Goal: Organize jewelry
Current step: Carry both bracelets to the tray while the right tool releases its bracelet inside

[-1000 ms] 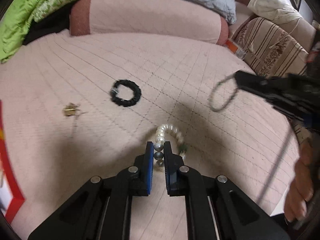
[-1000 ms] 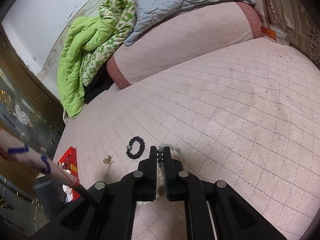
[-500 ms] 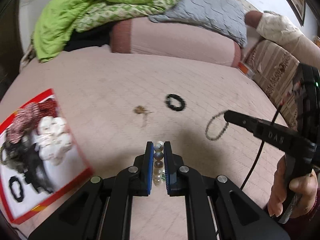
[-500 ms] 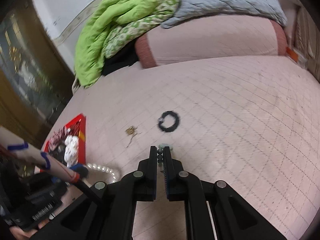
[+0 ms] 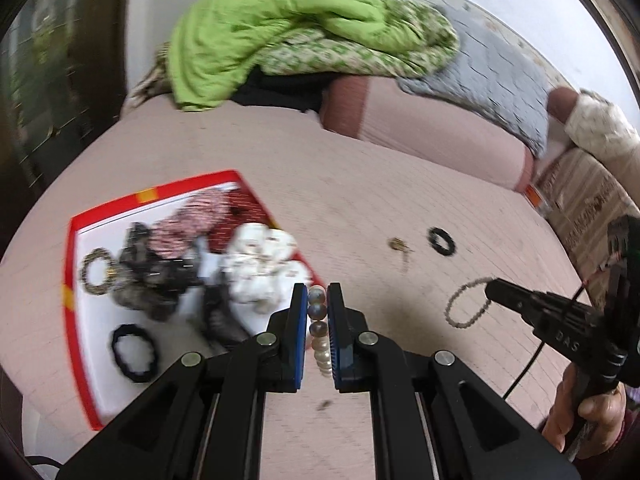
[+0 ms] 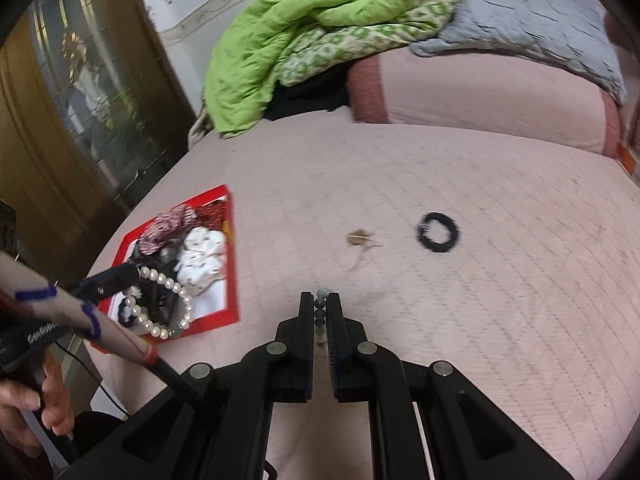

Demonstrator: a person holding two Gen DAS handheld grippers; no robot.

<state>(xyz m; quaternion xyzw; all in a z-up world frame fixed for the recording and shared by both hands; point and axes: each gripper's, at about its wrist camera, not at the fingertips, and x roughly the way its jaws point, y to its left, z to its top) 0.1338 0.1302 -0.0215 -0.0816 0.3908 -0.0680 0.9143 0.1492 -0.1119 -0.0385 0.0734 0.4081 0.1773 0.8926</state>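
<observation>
Left wrist view: my left gripper (image 5: 318, 300) is clamped on a pearl bracelet (image 5: 319, 320). The beads sit stacked right between the blue pads, two or three greyish ones at the tip end, whiter ones further back toward the cam. The bracelet is up off the pink quilted bedspread (image 5: 360, 200), hanging over the near right edge of the red tray (image 5: 76, 320). The tray is just left of the jaws and already holds a heap: red-patterned scrunchie (image 5: 188, 224), white fabric scrunchie (image 5: 260, 264), a dark tangle I can't make out, a beaded bracelet (image 5: 96, 272) and a black hair tie (image 5: 134, 354). Out on the bedspread, well right of the tray, lie a small gold piece (image 5: 400, 246) and a black beaded bracelet (image 5: 441, 241), near each other but apart. At far right the right gripper (image 5: 490, 290) comes in w/ a dark bead bracelet (image 5: 466, 306) looped from its tip; a hand (image 5: 584, 416) grips its handle.

Right wrist view: right gripper (image 6: 320, 300) is pinched tight on the dark bead bracelet (image 6: 320, 314); green-grey beads run in a line between the fingers, one poking past the tips. It's held above bare bedspread (image 6: 480, 320), w/ the red tray (image 6: 230, 280) off to the left. The gold piece (image 6: 358, 238) and black beaded bracelet (image 6: 438, 234) lie ahead, beyond the tips. At left the left gripper (image 6: 136, 274) dangles the pearl bracelet (image 6: 160, 304) as an open loop over the tray's near corner. A green quilt (image 6: 300, 40) is bunched at the head of the bed.
</observation>
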